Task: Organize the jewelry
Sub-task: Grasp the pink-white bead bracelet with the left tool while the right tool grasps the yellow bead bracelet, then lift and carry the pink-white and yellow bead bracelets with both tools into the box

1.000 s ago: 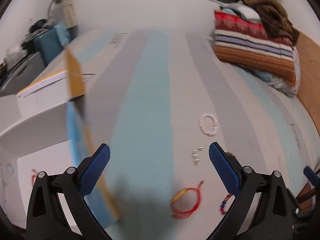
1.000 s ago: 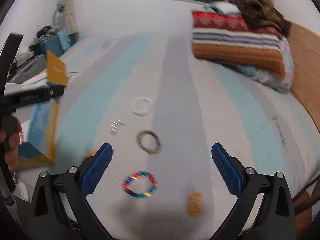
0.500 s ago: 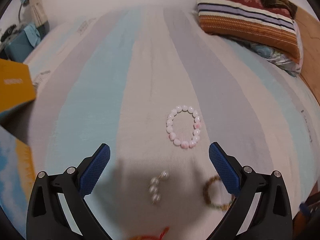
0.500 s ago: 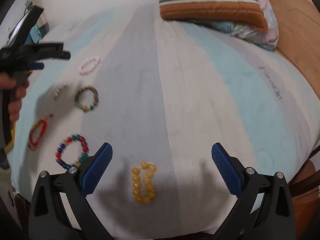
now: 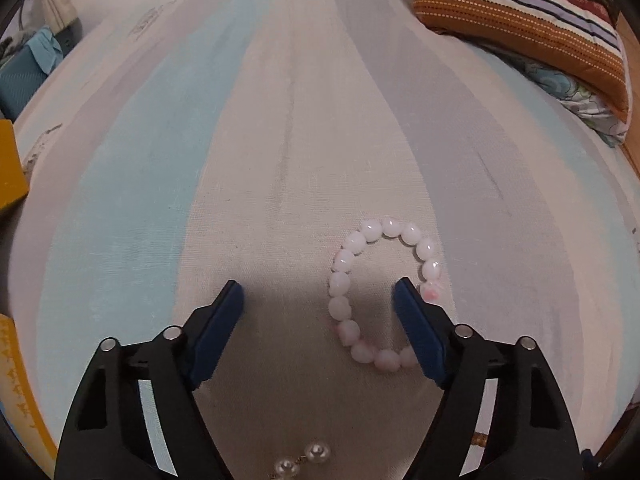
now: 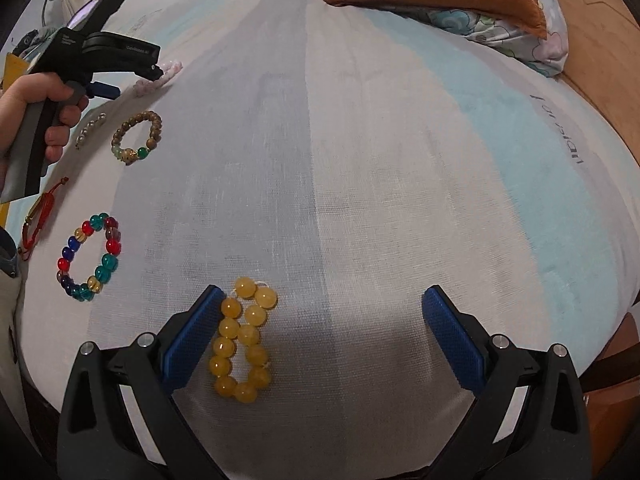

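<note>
The left gripper (image 5: 319, 289) hung spread over the pink bracelet (image 5: 382, 294), apparently straddling its near side (right gripper (image 6: 320, 296) likewise agape); closing came next.

Since a second ago the left gripper (image 5: 319, 294) has swung away from the orange box and come down over the pale pink bead bracelet (image 5: 383, 291), its right finger now inside the ring (jaws a little narrower). The right gripper (image 6: 320, 300) has dropped toward the yellow bead bracelet (image 6: 243, 344), its left finger now just beside those beads.
</note>
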Motion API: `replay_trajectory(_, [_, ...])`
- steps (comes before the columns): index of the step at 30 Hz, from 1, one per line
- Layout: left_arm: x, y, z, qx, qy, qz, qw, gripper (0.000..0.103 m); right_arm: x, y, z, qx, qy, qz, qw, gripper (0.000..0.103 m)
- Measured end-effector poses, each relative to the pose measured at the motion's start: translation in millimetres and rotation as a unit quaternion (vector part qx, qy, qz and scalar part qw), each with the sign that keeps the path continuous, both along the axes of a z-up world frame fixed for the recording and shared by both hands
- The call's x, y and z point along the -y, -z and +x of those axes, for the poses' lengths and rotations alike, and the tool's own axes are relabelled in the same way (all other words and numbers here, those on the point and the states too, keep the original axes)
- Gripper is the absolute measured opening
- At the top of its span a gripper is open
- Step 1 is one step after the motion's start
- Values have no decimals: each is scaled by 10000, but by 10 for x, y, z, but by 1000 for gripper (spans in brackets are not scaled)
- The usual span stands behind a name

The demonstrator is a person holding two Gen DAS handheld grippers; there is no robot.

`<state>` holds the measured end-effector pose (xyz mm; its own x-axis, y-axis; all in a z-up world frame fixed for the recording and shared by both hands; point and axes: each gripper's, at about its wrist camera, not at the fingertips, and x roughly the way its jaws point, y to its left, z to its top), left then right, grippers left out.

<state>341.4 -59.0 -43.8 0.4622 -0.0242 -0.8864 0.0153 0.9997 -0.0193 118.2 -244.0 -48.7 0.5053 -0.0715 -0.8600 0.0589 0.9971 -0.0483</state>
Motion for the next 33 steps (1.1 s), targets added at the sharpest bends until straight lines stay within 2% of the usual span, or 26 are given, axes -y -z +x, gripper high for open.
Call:
replay_trajectory(5, [33,53,23,2,80,199,9998,69,-11,14,-22,23,-160,113,9998,83])
replay_trajectory(10, [53,38,17,28,135,243,9996,51,-123,-17,-47,63,-311,90,9995,66])
replay_trajectory(14, [44,30,14,66,161,186,9997,43,-206,-38,-58,106,-417,52,9991,46])
replay_trajectory(16, [40,19,-6,69,176,160,9997,34,-223,-50,-59,127,-428,8,9990,37])
replay_trajectory(18, [42,9,-30,86,193,176,9996,29,-240,-64,-64,152,-421,-73,9990,24])
replay_trajectory(21, [39,8,-68,153,236,255,9993,27,-225,-76,-67,177,-376,-77,9991,14])
replay_trajectory(23, [36,5,-86,180,244,286,9991,25,-198,-84,-61,191,-365,-32,9991,13])
replay_trajectory(26, [12,-12,-103,195,259,326,9989,10,-171,-100,-45,221,-336,23,9992,11])
replay_trajectory(33, [-19,-63,-119,232,283,207,9991,10,-133,-135,-29,295,-308,93,9990,10])
